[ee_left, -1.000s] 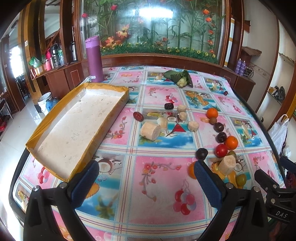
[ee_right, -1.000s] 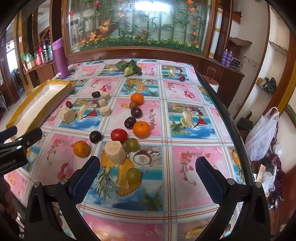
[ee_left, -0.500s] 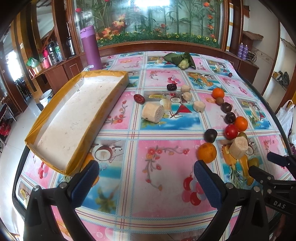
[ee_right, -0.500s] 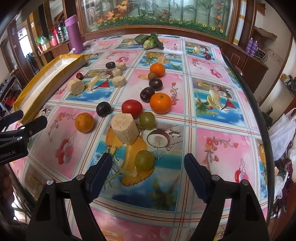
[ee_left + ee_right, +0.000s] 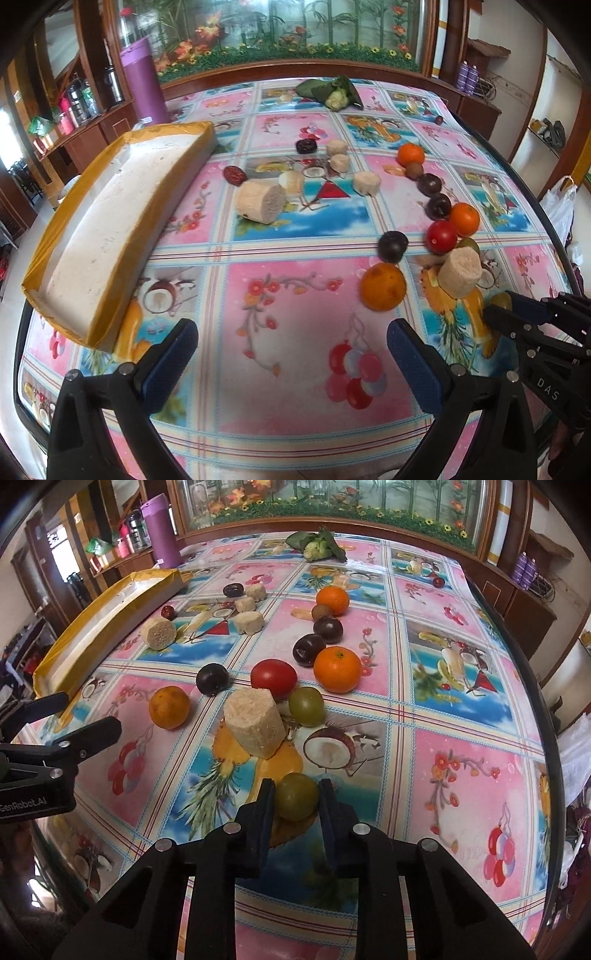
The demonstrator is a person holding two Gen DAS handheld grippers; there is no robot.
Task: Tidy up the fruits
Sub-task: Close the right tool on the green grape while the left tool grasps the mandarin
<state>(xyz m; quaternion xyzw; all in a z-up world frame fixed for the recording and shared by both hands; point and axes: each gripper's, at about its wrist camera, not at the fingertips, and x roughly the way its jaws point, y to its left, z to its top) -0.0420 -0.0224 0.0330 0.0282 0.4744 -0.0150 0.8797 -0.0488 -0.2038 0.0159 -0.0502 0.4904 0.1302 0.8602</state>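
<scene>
From the left wrist view, the left gripper [image 5: 291, 350] hangs with its blue-padded fingers spread wide and nothing between them, above a pink square of the fruit-patterned tablecloth [image 5: 295, 302]. A long yellow-edged tray [image 5: 110, 229] lies to its left, and a purple flask [image 5: 144, 83] stands past the tray's far end. The fruit sits in a loose line on the right: a near orange [image 5: 383, 286], a dark plum [image 5: 392, 246], a red tomato [image 5: 441, 236], with a pale cut cylinder [image 5: 460, 271] just beside them. At the right edge the other tool's black body reads "DAS". From the right wrist view, the right gripper [image 5: 296, 801] has its fingers drawn in close on a green plum [image 5: 297, 800], both pads touching its sides, the fruit low over the cloth; whether it rests on the cloth cannot be told. A second green plum [image 5: 306, 706] lies beyond, touching the tomato. The left tool at the left edge carries the words "GenRobot.AI".
</scene>
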